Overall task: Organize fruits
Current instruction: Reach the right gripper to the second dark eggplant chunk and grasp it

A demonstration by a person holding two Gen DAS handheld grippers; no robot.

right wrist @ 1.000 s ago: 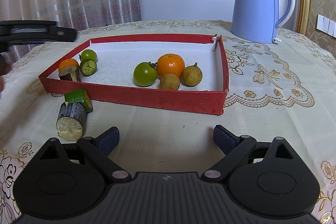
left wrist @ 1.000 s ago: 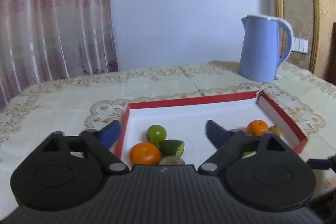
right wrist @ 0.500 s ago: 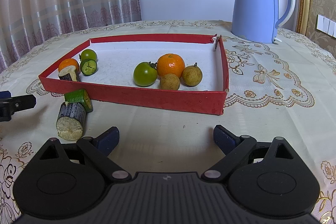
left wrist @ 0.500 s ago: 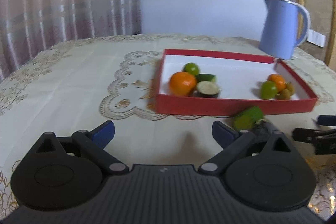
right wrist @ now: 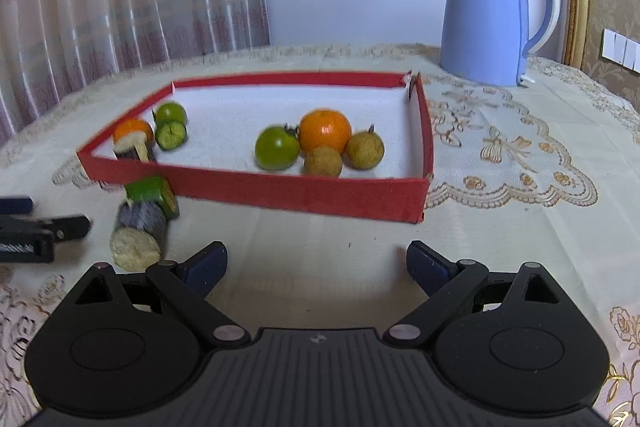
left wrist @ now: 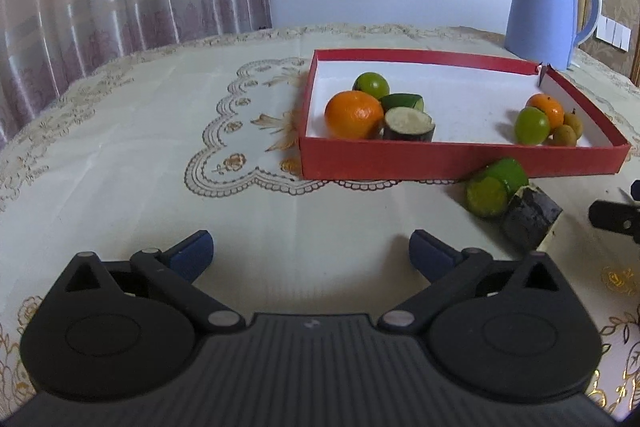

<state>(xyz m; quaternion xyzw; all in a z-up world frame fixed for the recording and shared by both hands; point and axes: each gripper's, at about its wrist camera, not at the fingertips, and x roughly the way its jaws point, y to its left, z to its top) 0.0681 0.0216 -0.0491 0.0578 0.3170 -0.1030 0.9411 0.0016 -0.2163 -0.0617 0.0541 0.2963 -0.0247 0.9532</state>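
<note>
**Left wrist view: both grippers low over the cloth, nothing held**

Left wrist view first: we see our left gripper tilted downward over bare tablecloth, short of the red tray. Its jaws stand spread wide with nothing between them, and they have just been opening. Our right gripper also points down at the cloth in front of the tray's near wall, jaws wide apart and empty.

Inside the tray, at its left end, sit an orange, a green fruit, a green cut piece and a dark-skinned cut chunk, crowded together. At the right end a second orange, a green tomato-like fruit and two small brown fruits touch one another. Outside the tray, just beside its near wall, a green cut piece lies against a dark, pale-ended chunk on the cloth. A blue kettle stands beyond the tray.

Compared with a second ago, our left wrist view has changed a lot: then the left gripper looked down into the tray from close above its left end; now the whole tray lies ahead and to the right. Its arm now shows at the left edge of the right wrist view, near the two loose pieces. The right gripper's outlook matches the earlier one.
</note>
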